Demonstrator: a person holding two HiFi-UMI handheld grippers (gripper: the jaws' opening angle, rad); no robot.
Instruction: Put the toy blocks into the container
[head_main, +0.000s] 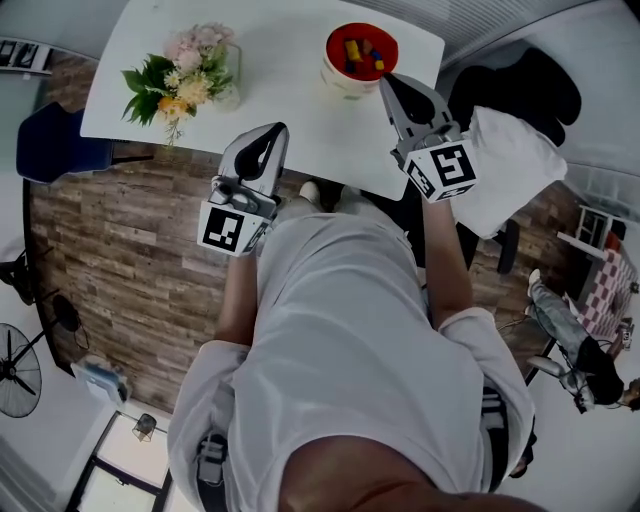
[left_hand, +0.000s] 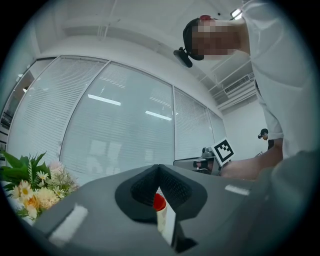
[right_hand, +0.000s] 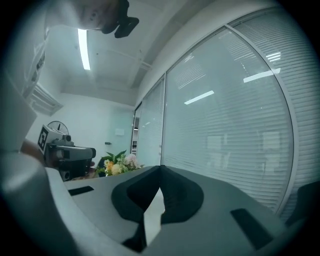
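On the table (head_main: 290, 60), toy blocks (head_main: 360, 52) sit in the red bowl (head_main: 338, 82). My left tongs (head_main: 277, 130) and right tongs (head_main: 386, 82) are clenched, empty. I think I'm done.

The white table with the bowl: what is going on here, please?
A person stands at the white table with a gripper in each hand. Both the left gripper and the right gripper are shut and empty. The right one is beside the container, where the toy blocks lie. Flowers stand further left.
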